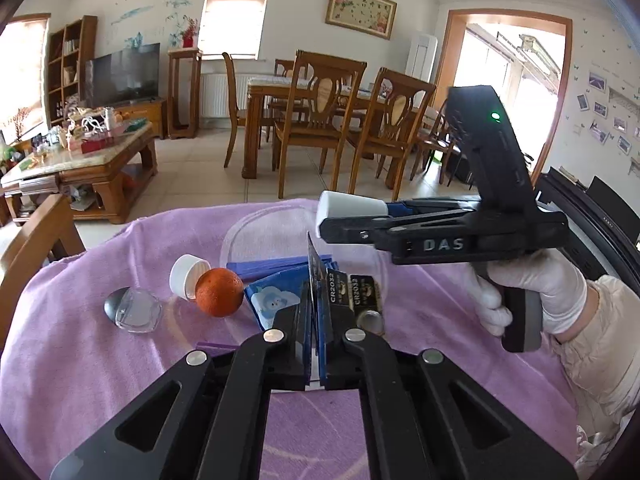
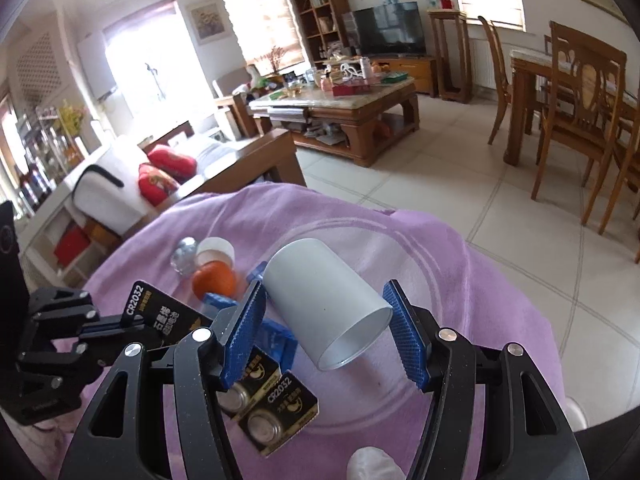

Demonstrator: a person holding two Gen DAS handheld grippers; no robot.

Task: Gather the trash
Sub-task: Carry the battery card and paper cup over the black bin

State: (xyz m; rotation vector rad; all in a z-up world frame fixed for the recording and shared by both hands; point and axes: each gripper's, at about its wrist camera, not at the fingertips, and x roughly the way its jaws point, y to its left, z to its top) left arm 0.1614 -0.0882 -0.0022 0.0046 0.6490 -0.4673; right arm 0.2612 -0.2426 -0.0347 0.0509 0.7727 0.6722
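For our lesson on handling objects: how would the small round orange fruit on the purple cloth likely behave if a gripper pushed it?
The small round orange fruit would probably roll, being near-spherical. The soft purple cloth may slow it. It touches the white plastic cap, so a push would likely nudge that too.

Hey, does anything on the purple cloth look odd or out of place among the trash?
One thing stands out: a whole orange fruit sits among the litter, touching the white bottle cap behind it. It looks intact, unlike the scraps around it.

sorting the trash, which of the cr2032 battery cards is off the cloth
The battery card clamped in the left gripper, held upright; the other two cards lie flat on the purple cloth.
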